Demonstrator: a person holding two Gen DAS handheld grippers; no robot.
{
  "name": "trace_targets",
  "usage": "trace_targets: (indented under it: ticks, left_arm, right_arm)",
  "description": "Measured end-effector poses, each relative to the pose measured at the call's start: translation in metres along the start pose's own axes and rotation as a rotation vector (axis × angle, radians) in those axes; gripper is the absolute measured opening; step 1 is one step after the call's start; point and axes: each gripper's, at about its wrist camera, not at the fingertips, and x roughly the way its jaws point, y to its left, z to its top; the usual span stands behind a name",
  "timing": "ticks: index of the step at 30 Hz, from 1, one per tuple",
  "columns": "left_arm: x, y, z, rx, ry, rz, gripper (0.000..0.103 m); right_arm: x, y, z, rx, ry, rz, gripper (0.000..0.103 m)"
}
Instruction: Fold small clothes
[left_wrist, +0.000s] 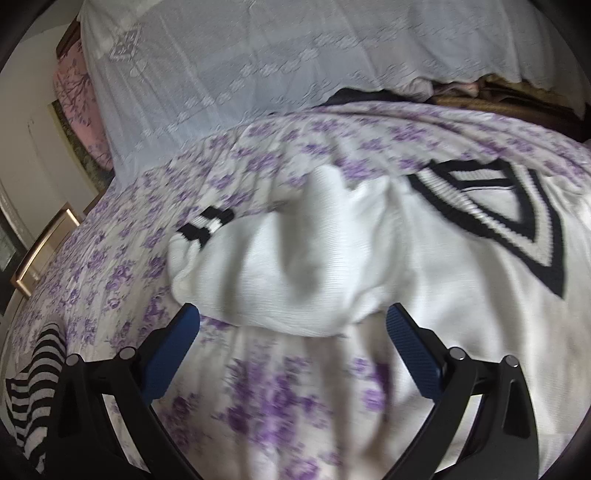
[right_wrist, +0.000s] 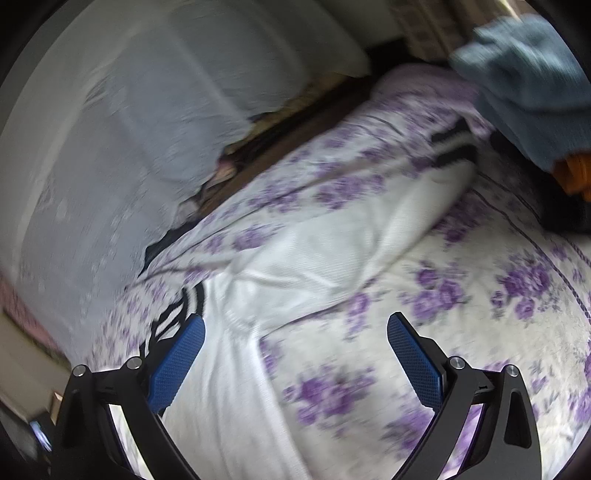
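We log the white sweater (left_wrist: 424, 295), black-and-white V-neck trim, lying on the bed (left_wrist: 258, 387) over a purple-flowered sheet. One sleeve (left_wrist: 266, 258) is bunched in a heap; the other sleeve (right_wrist: 332, 236) runs out straight, cuff far. Left tool (left_wrist: 291, 328): jaws apart, empty, just short of the heap. Right tool (right_wrist: 295, 339): jaws apart, empty, over the sweater's edge. We judge the sleeve fold is in hand. Next: pinch each sleeve's fabric and draw it across the body; frames are blurred.
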Motion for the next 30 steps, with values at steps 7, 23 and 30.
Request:
trace_targets:
  ticks: [7,23,30]
  left_arm:
    - [0.035,0.052,0.011,-0.098,0.108,-0.040,0.099]
    - [0.067,0.106,0.009,-0.274,0.210,-0.222,0.099]
    - [0.049,0.127,0.005,-0.258,0.144,-0.128,0.099]
  right_arm:
    - [0.021,-0.054,0.028,0.162,0.024,-0.059,0.099]
    - [0.020,-0.100,0.050,0.012,-0.062,-0.435,0.066]
    - [-0.022,-0.073,0.028,-0.167,-0.163,-0.441,0.067]
